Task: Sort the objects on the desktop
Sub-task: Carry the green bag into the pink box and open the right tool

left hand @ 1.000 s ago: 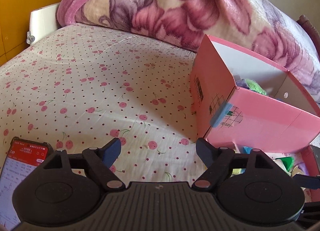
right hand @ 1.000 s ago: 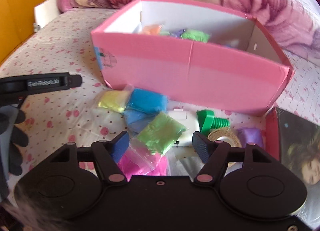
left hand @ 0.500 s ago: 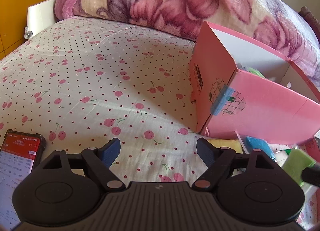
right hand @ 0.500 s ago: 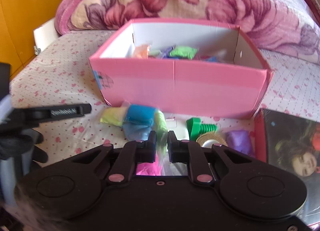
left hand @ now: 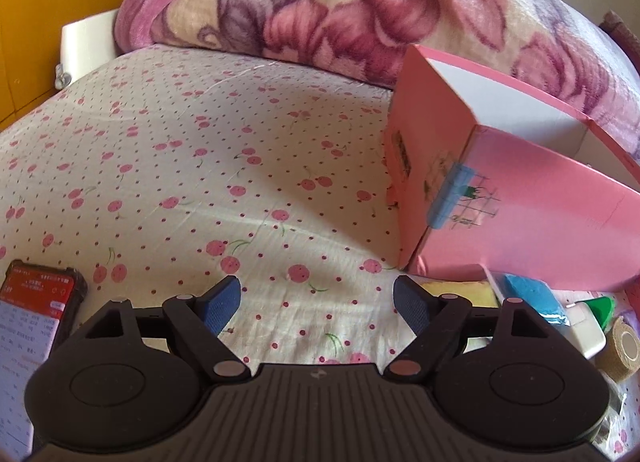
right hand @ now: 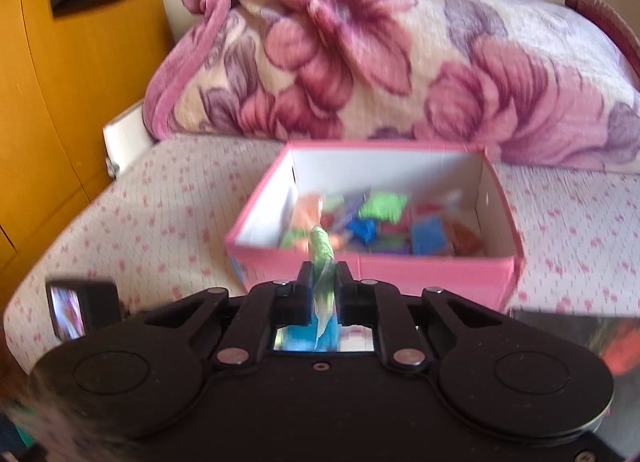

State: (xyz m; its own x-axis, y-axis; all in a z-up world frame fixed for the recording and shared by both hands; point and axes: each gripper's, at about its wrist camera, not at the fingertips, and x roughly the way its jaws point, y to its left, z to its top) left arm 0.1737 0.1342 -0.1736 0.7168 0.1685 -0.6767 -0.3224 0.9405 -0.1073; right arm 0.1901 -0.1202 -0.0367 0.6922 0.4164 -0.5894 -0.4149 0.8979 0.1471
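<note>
L wrist: left gripper spread wide w/ nothing in it; pink box at 2 o'clock.

R wrist: right gripper clamped on green packet, long axis upright; box opening at 12 o'clock, just beyond, so R hand is nearer.

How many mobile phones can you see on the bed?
1. A phone with its screen lit lies on the cherry-print sheet, left of the open left gripper. Others may be hidden out of frame.

Cherry-print bed sheet, floral blanket, orange wardrobe.
</note>
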